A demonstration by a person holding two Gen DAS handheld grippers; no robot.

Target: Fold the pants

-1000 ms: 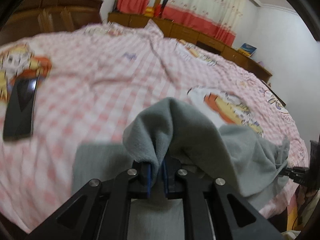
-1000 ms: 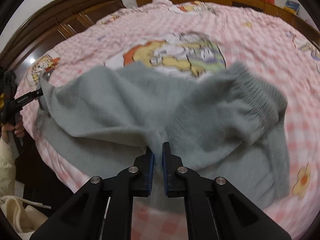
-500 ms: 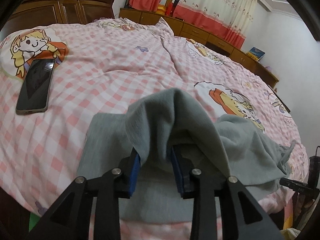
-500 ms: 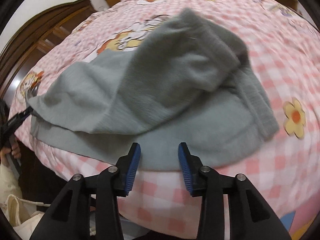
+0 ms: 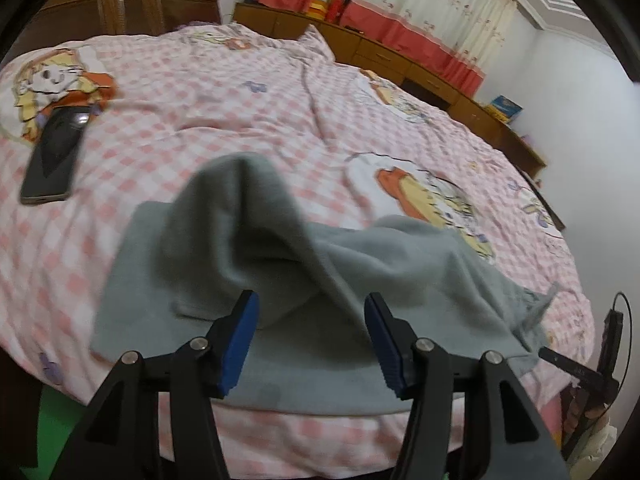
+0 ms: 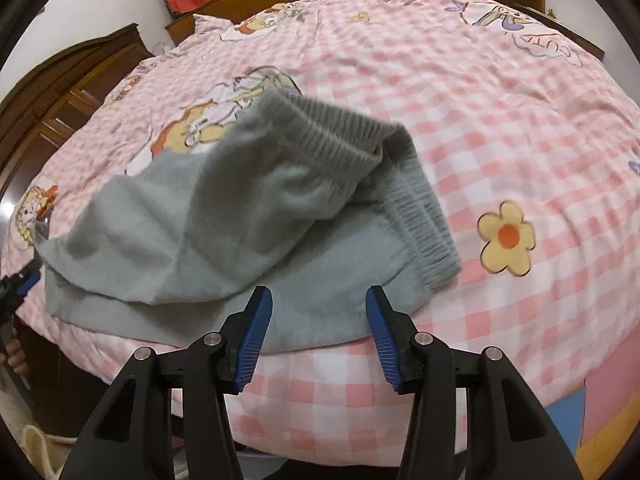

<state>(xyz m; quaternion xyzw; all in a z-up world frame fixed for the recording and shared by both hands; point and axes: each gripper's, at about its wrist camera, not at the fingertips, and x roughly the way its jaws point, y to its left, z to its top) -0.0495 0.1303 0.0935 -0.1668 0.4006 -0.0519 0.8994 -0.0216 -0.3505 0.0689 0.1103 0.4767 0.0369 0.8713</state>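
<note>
A bed [image 5: 248,120] with a pink checked cover printed with cartoon figures fills the room; wooden cabinets [image 5: 400,60] and red-and-cream curtains [image 5: 420,12] stand behind, and a phone [image 5: 54,160] lies on the cover. The grey pants [image 6: 224,216] lie folded over near the bed's front edge, the ribbed waistband on top. The left gripper [image 5: 310,340] and the right gripper [image 6: 318,334] are both partway open and still opening, blue pads clear of the cloth, holding nothing
</note>
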